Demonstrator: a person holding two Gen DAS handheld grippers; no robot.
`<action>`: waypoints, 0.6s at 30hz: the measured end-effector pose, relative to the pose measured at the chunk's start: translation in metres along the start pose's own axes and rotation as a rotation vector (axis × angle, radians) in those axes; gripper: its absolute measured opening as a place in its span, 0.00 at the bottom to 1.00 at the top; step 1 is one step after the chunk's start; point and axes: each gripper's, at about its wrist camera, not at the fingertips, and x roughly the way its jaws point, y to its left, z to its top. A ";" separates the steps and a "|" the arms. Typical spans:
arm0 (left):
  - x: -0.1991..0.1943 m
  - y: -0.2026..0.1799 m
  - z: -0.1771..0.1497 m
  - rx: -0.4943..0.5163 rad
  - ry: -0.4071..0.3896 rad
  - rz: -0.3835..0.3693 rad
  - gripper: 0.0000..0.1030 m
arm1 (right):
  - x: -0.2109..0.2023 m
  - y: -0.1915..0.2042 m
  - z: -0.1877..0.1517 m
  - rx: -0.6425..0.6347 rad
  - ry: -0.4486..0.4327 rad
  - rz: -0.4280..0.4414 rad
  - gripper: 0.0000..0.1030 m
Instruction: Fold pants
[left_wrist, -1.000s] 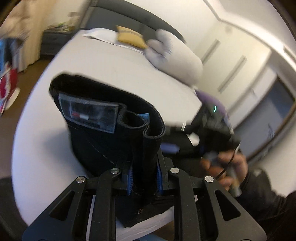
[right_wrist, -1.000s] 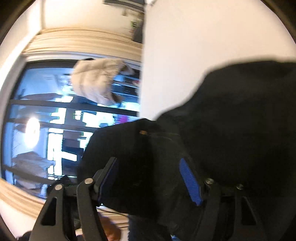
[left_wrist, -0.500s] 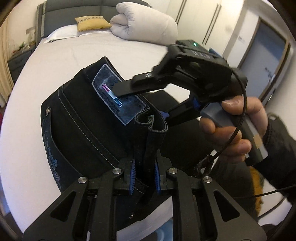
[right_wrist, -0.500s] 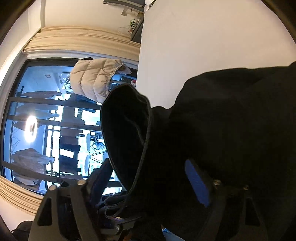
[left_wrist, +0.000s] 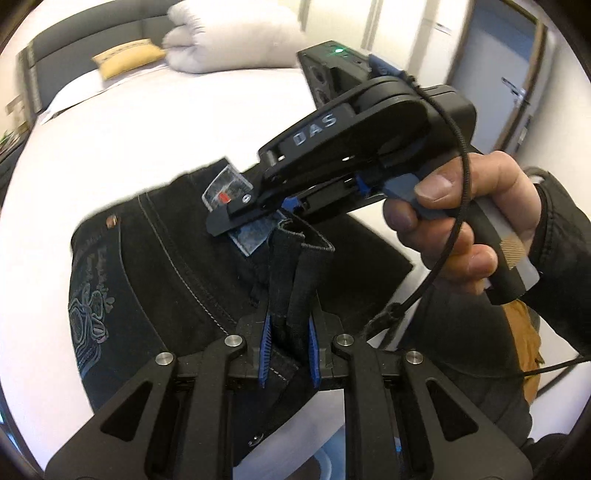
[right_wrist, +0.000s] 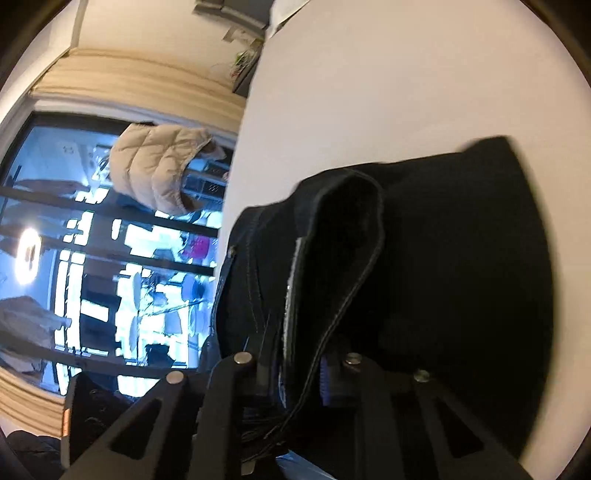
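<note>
Pants (left_wrist: 155, 280) | black denim | stitched pocket | waistband bunched, doubled

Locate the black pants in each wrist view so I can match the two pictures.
Left wrist view: black pants fill the lower left and centre, a waistband fold pinched in the left gripper.
Right wrist view: pants fill the right half, clamped by the right gripper.
Shared landmark: the white bed.

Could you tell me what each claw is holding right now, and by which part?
Both claws grip the black pants: the left claw pinches bunched waistband layers, and the right claw, which has just closed, clamps the waistband by the label.
</note>
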 end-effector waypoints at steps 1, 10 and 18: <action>0.008 -0.008 0.007 0.015 0.003 -0.013 0.14 | -0.007 -0.006 0.000 0.005 -0.008 -0.010 0.17; 0.069 -0.041 0.057 0.061 0.026 -0.067 0.14 | -0.047 -0.039 0.008 0.004 -0.037 -0.088 0.17; 0.085 -0.043 0.061 0.048 0.063 -0.078 0.14 | -0.054 -0.062 0.005 0.001 -0.022 -0.125 0.16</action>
